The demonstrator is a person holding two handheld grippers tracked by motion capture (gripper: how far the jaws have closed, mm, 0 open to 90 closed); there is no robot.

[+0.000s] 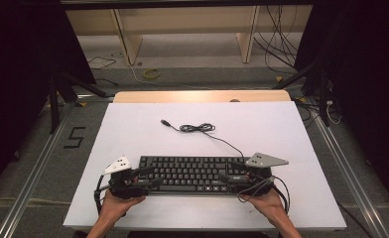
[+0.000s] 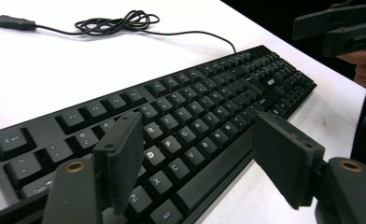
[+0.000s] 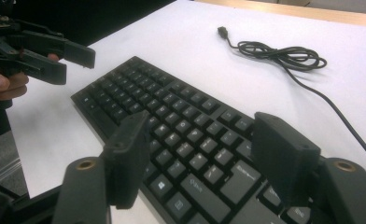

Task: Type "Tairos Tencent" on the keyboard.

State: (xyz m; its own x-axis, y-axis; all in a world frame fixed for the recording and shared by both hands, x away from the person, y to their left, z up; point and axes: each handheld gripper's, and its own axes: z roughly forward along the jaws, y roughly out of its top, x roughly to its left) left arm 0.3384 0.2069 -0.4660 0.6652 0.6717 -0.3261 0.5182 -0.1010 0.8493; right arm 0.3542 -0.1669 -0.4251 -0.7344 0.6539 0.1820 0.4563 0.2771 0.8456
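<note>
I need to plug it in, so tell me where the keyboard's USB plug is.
In the high view the USB plug lies on the white table, beyond the keyboard and left of the coiled cable.

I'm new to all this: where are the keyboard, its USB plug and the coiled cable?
keyboard [image 1: 190, 173], high view, middle key rows.
USB plug [image 2: 15, 22], left gripper view, plug body.
coiled cable [image 3: 284, 53], right gripper view, bundled loops.
</note>
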